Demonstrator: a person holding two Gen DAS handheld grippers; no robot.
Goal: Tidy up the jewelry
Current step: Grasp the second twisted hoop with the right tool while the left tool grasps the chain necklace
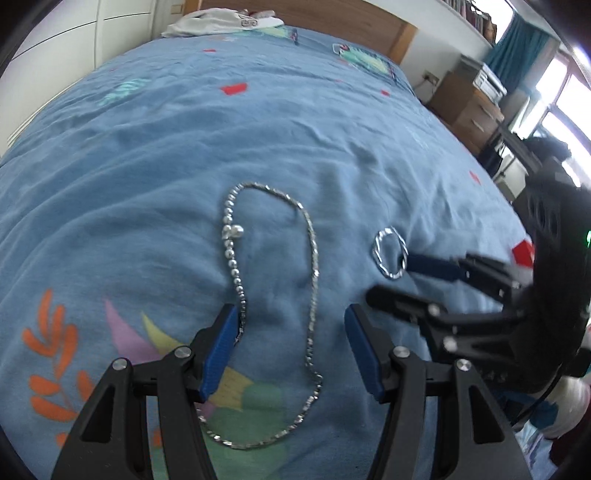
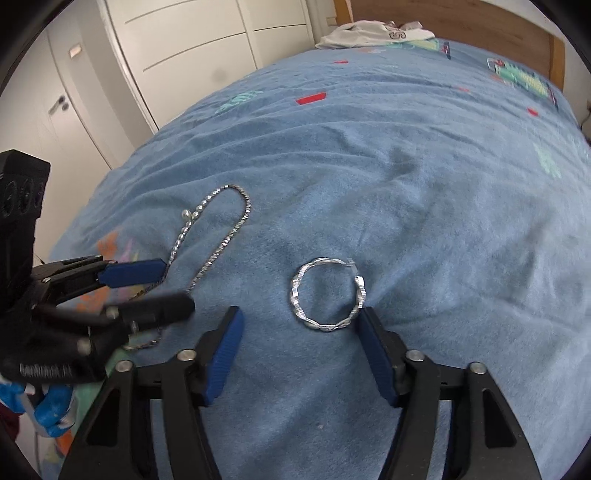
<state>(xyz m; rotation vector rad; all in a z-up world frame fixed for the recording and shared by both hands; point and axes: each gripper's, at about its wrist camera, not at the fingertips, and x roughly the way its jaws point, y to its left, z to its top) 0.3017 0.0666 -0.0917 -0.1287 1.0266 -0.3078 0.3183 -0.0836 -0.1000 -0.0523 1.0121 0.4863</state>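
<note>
A silver chain necklace (image 1: 312, 280) with a small pearl bead lies in a long loop on the blue bedspread (image 1: 184, 147). My left gripper (image 1: 291, 317) is open, its blue pads on either side of the chain's near part, the left pad touching the chain. A twisted silver hoop (image 2: 327, 293) lies to the right of the necklace (image 2: 221, 236). My right gripper (image 2: 299, 321) is open, and the hoop lies between the fingertips, close to the right pad. The hoop (image 1: 389, 253) and right gripper (image 1: 391, 278) also show in the left wrist view.
The bed has a wooden headboard (image 2: 480, 26) and a white garment (image 2: 369, 33) at the far end. White wardrobe doors (image 2: 184, 44) stand to the left. A wooden drawer unit (image 1: 465, 107) and a window stand to the right.
</note>
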